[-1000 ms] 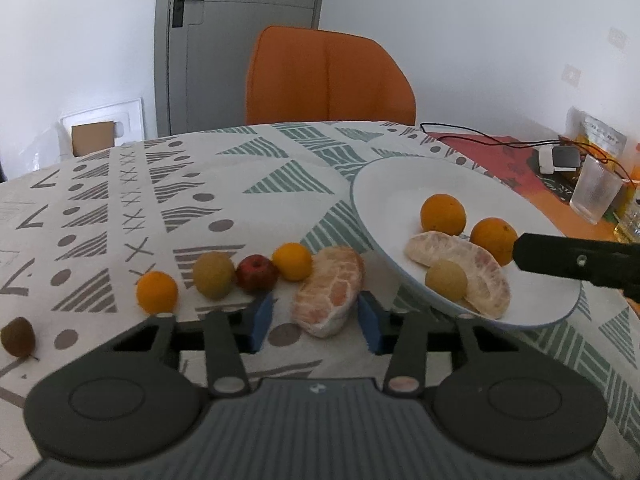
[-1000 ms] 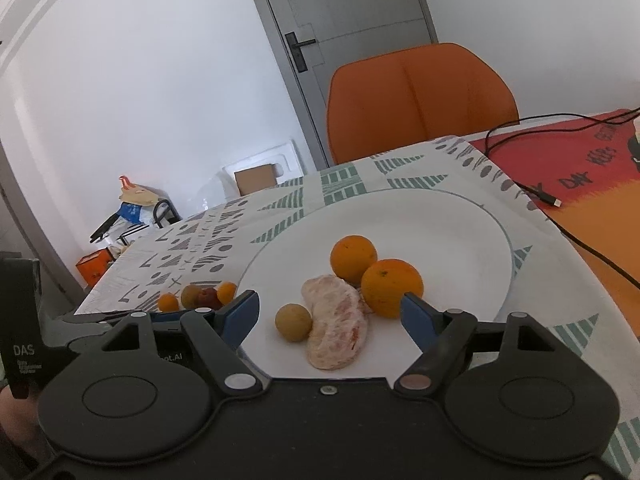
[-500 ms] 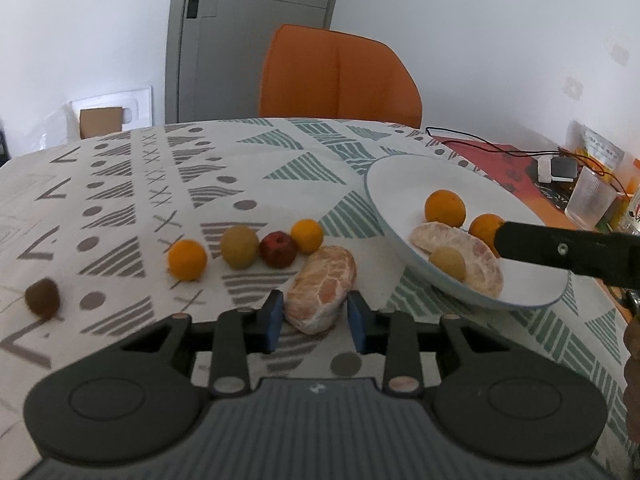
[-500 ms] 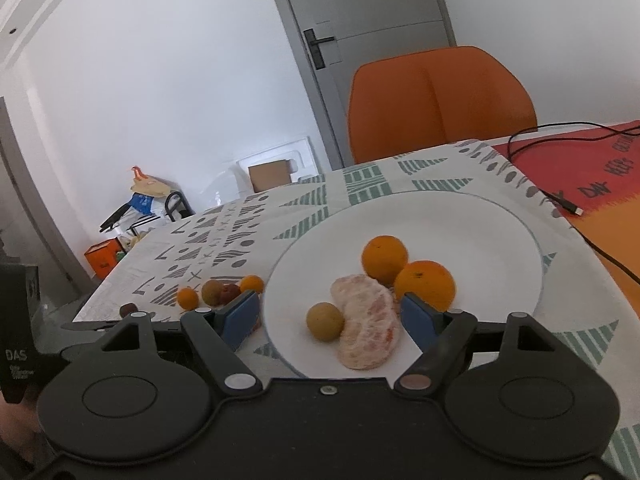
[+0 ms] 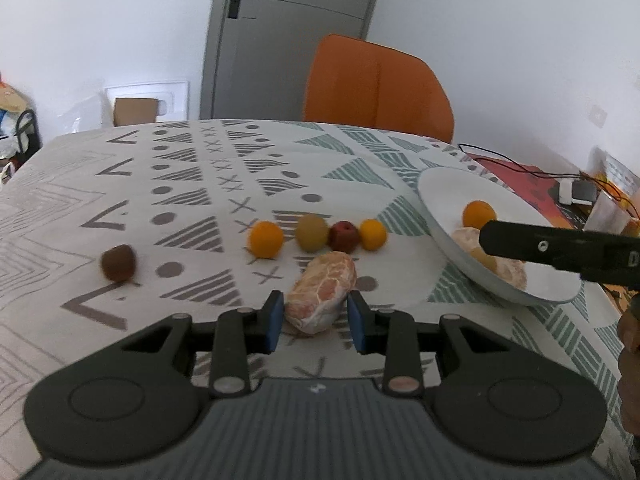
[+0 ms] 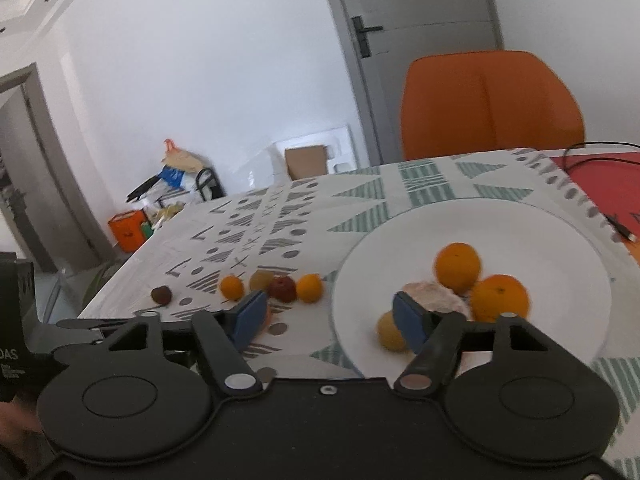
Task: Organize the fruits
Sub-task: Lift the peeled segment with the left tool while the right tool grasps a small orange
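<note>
Now left jaws clamp a peeled citrus (image 5: pixel 321 291) over patterned tablecloth (image 5: pixel 192 176); right jaws apart.

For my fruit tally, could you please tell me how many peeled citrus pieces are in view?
2. One peeled piece lies on the tablecloth between the left gripper jaws; the other peeled piece sits on the white plate, partly hidden. More could be hidden there.

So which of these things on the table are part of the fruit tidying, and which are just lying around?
Part of the job:
- peeled citrus between the left gripper jaws
- row of small fruits on the cloth
- lone brown fruit
- white plate holding oranges
- right gripper, holding nothing

Just lying about:
- orange chair
- black cable
- cardboard box
- bags by the wall
</note>
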